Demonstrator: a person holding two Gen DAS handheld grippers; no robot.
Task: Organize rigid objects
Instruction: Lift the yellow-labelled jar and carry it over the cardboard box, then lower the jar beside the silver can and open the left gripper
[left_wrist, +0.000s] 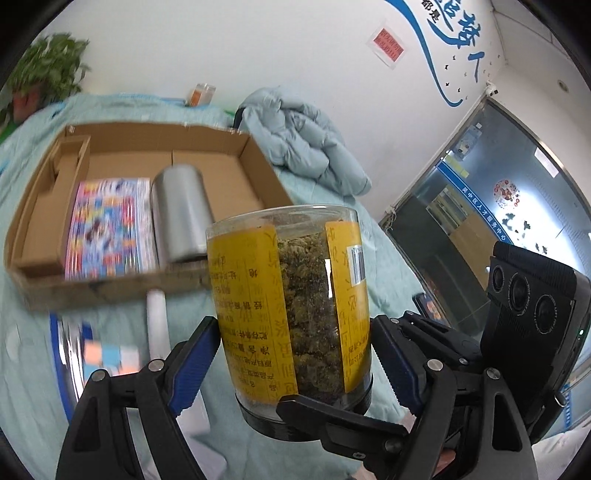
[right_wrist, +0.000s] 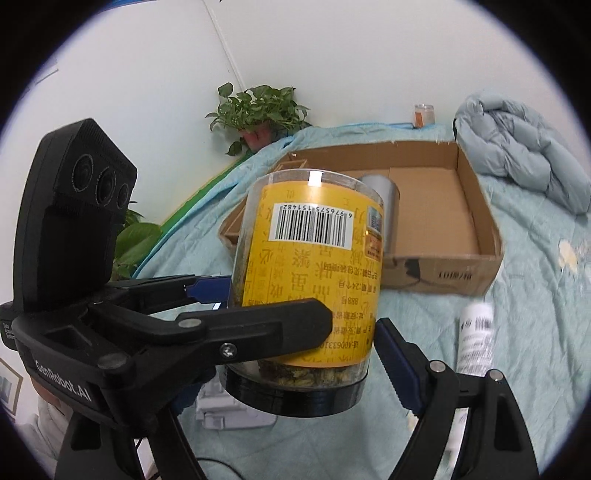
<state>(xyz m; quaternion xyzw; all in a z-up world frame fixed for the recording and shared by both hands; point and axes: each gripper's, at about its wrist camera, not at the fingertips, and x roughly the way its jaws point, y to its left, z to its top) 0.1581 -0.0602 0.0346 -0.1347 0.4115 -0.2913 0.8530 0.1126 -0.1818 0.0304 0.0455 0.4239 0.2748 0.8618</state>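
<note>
Both grippers were clamped on the same jar (left_wrist: 291, 314), a clear cylinder with a yellow printed label and a black lid, held upside down so the lid faced the bedding. Dried greenish-yellow contents showed through the gap in the label.

The left gripper (left_wrist: 295, 362) stood wide, its blue-padded fingers (left_wrist: 195, 362) pressing the jar's sides low down, near the lid. The right gripper (right_wrist: 295, 354) was spread just as wide around the jar's lower part. In the right wrist view one of its fingers (right_wrist: 397, 363) lay against the jar by the lid, while its other finger was hidden behind the left gripper's black arm, which crossed in front of the label. One black finger also crossed beneath the lid in the left wrist view.

The jar hung above a light green bedspread (left_wrist: 29, 347), in front of an open cardboard box (left_wrist: 255, 162). Inside the box lay a silver cylinder (left_wrist: 181, 214) on its side and, just beside it, a colourful printed packet (left_wrist: 110, 229). A white tube (right_wrist: 476, 336) lay on the bedspread in front of the box, to one side of the jar. Beyond the box sat a crumpled pale blue jacket (right_wrist: 524, 155) and a potted plant (right_wrist: 258, 110).
</note>
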